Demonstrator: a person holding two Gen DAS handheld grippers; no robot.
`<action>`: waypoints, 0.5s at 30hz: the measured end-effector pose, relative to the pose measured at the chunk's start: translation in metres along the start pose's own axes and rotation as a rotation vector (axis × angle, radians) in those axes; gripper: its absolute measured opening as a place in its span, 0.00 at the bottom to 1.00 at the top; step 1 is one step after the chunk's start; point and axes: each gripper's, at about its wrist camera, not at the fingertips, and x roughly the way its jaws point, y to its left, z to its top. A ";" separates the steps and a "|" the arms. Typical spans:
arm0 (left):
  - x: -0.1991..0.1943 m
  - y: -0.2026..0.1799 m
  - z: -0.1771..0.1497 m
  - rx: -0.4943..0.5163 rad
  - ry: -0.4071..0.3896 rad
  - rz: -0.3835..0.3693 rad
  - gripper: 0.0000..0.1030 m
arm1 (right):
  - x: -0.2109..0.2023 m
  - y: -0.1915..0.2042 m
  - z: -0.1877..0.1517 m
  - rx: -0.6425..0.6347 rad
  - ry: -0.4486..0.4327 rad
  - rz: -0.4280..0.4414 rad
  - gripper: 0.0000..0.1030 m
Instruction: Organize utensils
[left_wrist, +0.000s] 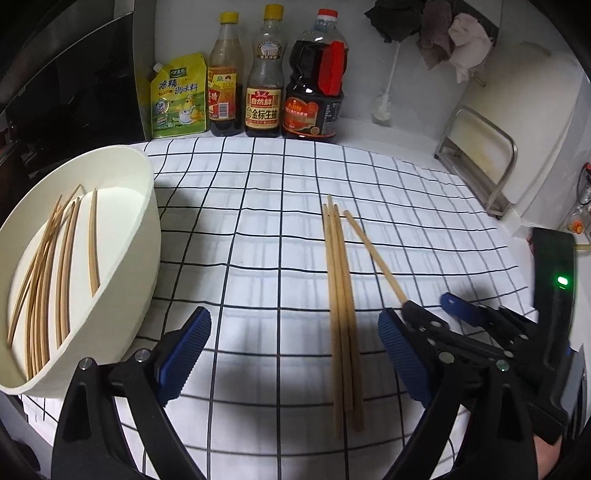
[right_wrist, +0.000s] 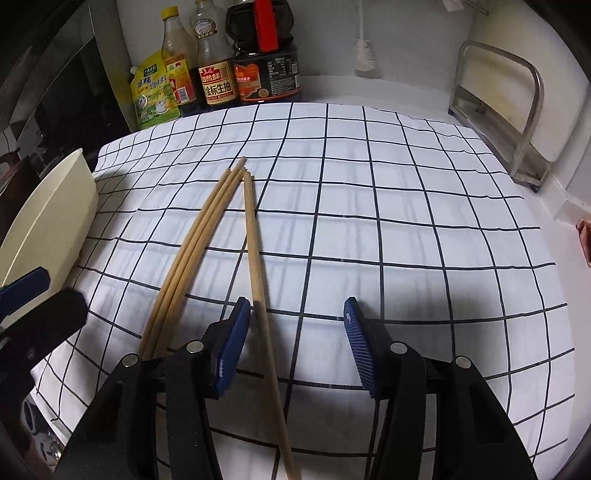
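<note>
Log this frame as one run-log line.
left gripper: open, idle | right gripper: open around single chopstick | three chopsticks on cloth | container: chopsticks inside

Printed labels are read only on the condiments at the back wall.
The characters 鸡精调味料 are printed on the yellow seasoning pouch (left_wrist: 180, 96); 自然鲜 and 金标生抽 are shown on the label of the clear soy sauce bottle (left_wrist: 263, 74). The labels of the yellow-capped bottle (left_wrist: 223, 75) and the large dark jug (left_wrist: 316, 79) are too blurred to be read.
</note>
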 end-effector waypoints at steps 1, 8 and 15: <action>0.005 0.000 0.001 -0.006 0.009 0.010 0.88 | 0.000 -0.001 0.000 0.002 0.000 0.003 0.49; 0.035 -0.001 0.001 -0.001 0.072 0.061 0.88 | 0.000 0.000 0.000 0.004 -0.007 0.000 0.49; 0.043 -0.002 0.003 0.022 0.072 0.095 0.88 | 0.000 -0.003 0.000 0.008 -0.005 0.010 0.49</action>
